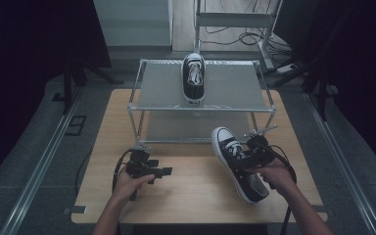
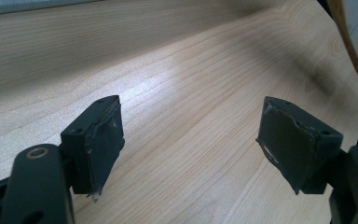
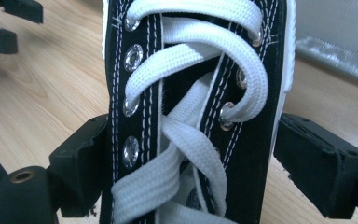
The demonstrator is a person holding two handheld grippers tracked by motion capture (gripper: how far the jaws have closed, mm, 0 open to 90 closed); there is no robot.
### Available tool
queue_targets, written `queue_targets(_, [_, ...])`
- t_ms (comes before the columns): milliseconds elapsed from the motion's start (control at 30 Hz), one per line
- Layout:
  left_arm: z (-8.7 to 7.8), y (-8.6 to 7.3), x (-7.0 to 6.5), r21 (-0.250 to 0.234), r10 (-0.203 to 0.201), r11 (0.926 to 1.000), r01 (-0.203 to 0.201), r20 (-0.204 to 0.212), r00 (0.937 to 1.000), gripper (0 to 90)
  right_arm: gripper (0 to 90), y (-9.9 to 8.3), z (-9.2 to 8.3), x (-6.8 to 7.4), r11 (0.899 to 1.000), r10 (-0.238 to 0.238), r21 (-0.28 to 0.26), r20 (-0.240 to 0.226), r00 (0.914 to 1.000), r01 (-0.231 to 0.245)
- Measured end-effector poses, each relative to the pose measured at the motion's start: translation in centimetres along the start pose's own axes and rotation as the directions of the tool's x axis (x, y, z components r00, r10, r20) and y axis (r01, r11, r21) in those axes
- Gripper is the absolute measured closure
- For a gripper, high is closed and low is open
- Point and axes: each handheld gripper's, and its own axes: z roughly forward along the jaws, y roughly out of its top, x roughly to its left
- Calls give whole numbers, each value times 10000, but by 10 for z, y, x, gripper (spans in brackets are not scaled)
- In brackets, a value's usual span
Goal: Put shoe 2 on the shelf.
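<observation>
The right gripper [image 1: 255, 152] grasps the shoe [image 1: 237, 161] across its laced middle, over the counter [image 1: 191, 191]; toe points to the rack [image 1: 203, 108] ahead; left gripper [image 1: 149, 169] released, empty.

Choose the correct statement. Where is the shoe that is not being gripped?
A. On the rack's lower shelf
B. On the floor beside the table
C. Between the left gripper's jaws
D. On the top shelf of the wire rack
D: the second shoe rests on the wire rack's top shelf, toe toward the person.
</observation>
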Motion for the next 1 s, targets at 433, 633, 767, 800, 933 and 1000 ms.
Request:
queue_targets(433, [0, 0, 1, -25, -62, 10000, 62, 26, 10000, 223, 136, 20, -17, 11, 9989, -204, -432, -124, 9997, 199])
queue_targets(633, [0, 0, 1, -26, -40, 10000, 40, 39, 10000, 223, 136, 32, -26, 18, 9975, -293, -655, -233, 9993, 278])
queue_targets(767, [-1, 0, 1, -45, -87, 10000, 87, 65, 9999, 223, 136, 38, -30, 21, 9965, -348, -769, -228, 9991, 330])
queue_targets(800, [-1, 0, 2, -43, -94, 9999, 95, 82, 9999, 223, 136, 40, -31, 21, 9962, -356, -807, -248, 9991, 335])
queue_targets(933, [-2, 0, 2, -67, -123, 9999, 123, 100, 9999, 223, 136, 48, -38, 24, 9948, -339, -971, -301, 9990, 309])
queue_targets(1000, [-2, 0, 2, -68, -94, 9999, 95, 107, 9999, 223, 136, 51, -41, 25, 9941, -369, -1030, -287, 9989, 338])
